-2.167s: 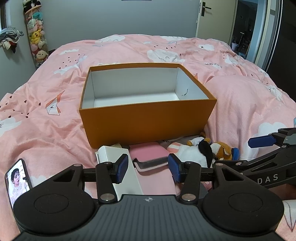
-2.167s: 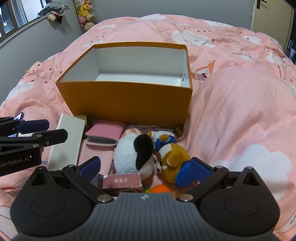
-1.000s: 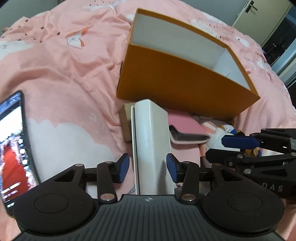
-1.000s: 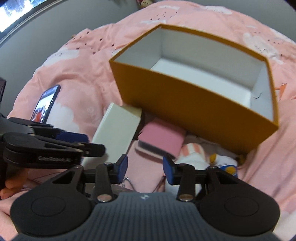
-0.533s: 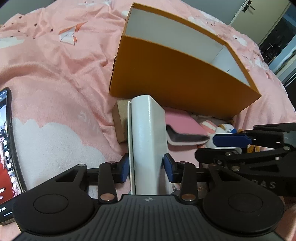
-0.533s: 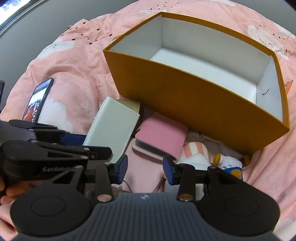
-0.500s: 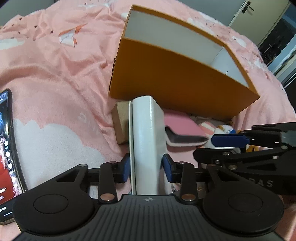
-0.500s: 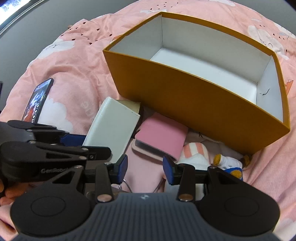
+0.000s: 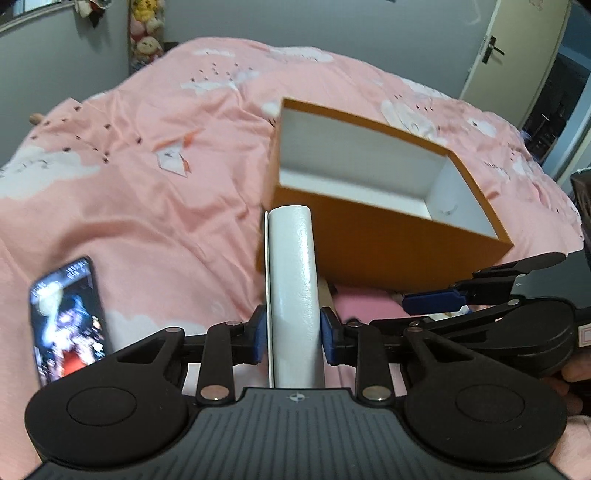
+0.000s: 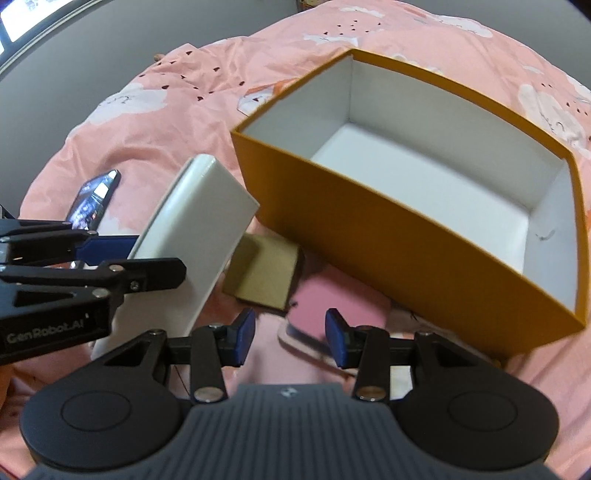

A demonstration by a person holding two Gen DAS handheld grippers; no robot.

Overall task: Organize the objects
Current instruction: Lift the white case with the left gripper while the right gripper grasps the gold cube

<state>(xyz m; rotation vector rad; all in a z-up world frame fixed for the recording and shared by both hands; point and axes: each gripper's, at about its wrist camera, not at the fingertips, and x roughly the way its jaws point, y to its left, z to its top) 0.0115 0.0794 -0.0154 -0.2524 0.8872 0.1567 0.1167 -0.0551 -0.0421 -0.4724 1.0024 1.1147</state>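
Observation:
My left gripper (image 9: 291,339) is closing its jaws on a long white box (image 9: 291,280), and both blue pads press its sides. The white box (image 10: 199,236) hangs tilted above the bedspread, its far end near the left corner of the orange box (image 9: 388,251). That open orange box (image 10: 388,251) has a white, bare inside. My right gripper (image 10: 291,341) hovers open over a pink case (image 10: 332,295) with nothing between its pads. One of its fingers (image 9: 432,301) shows at the right of the left wrist view.
A small brown cardboard box (image 10: 264,273) lies beside the pink case, in front of the orange box. A lit phone (image 9: 68,317) rests on the pink bedspread (image 9: 166,206) at the left. Plush toys (image 9: 146,22) hang on the far wall; a door (image 9: 517,48) stands at the right.
The left jaws closed onto the white box and raised it off the bedspread, uncovering the brown cardboard box. The right gripper drifted sideways, staying open.

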